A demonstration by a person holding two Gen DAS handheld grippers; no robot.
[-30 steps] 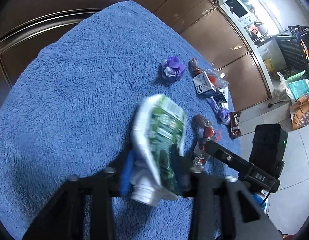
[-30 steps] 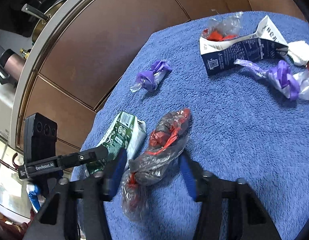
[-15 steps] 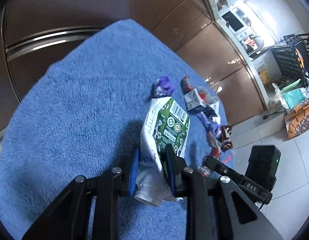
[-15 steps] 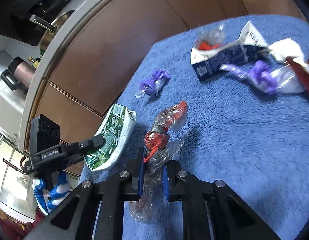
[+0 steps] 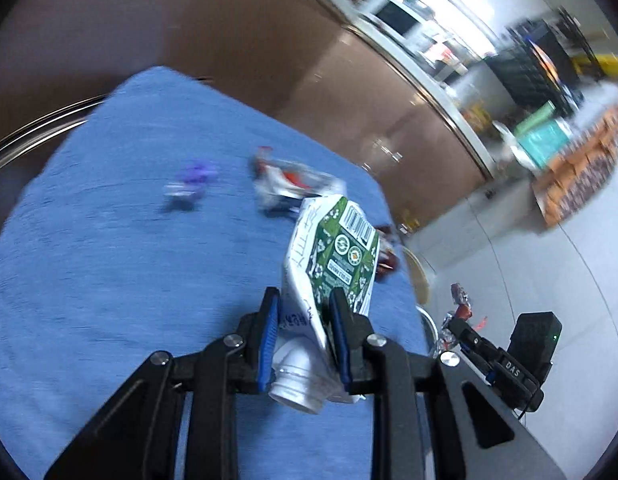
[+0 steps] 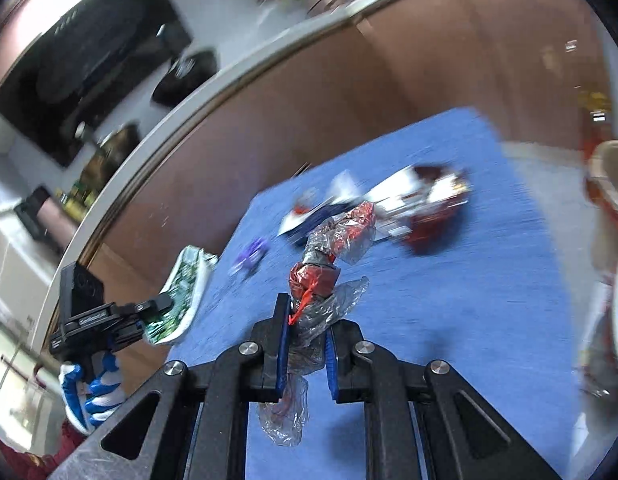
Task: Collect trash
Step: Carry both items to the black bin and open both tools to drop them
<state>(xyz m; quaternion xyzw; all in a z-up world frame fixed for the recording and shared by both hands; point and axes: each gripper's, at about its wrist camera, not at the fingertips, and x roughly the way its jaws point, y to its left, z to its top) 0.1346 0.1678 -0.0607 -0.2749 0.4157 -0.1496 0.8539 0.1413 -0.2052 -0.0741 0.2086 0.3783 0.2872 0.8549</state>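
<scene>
The left gripper (image 5: 305, 334) clamps a crumpled green carton (image 5: 331, 264); blurred purple wrapper (image 5: 191, 184) lies ahead-left.

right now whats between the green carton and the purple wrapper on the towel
Bare blue towel in the left wrist view; the green carton, clamped in the left tongs, is lifted above it, purple wrapper farther back.

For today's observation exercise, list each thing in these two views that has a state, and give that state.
Left gripper: shut on the green carton.
Green carton: crumpled, lifted off the blue towel.
Right gripper: shut on the plastic wrapper.
Plastic wrapper: scrunched, held up.
Purple wrapper: lying on the towel, blurred.
Dark blue carton: flattened, on the towel.
</scene>
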